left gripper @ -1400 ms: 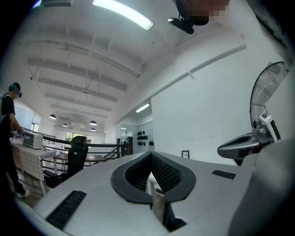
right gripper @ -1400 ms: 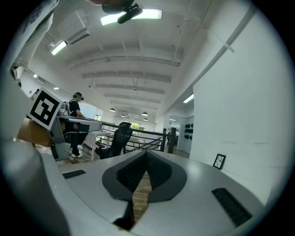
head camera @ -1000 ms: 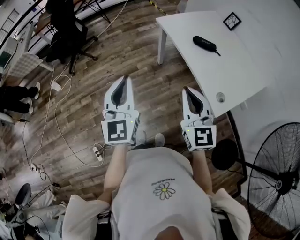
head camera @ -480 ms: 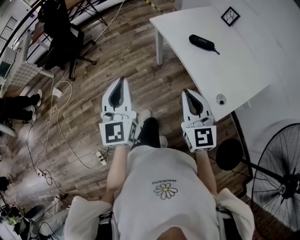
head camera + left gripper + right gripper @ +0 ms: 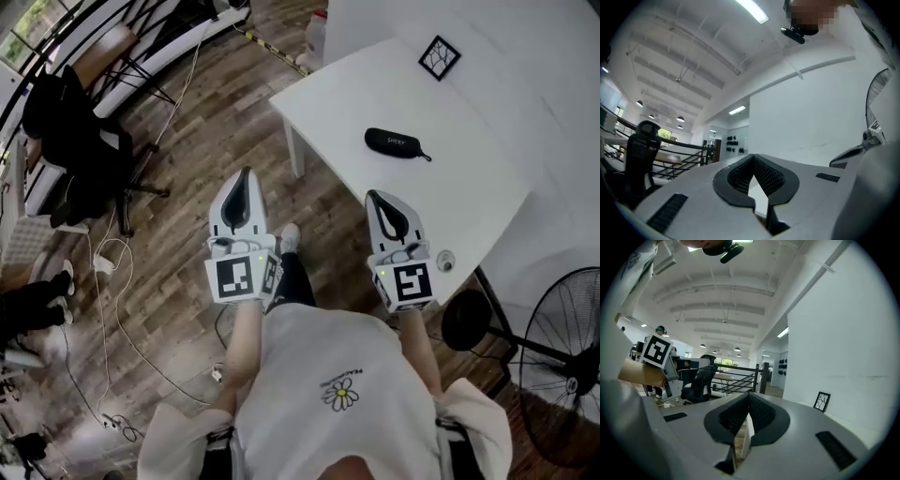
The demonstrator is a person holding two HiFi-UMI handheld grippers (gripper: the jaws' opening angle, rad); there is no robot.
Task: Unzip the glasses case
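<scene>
The black, oblong case (image 5: 394,142) lies on the white table (image 5: 450,206), a small pull at its right end. Nearer, the left gripper (image 5: 246,173) and right gripper (image 5: 373,196) have fingers pressed together, empty.

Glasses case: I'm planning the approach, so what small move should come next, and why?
Probably bring both grippers forward over the white table to the black glasses case. It lies closed, untouched; the left gripper is over the floor, the right gripper at the table's edge, both shut and empty.
</scene>
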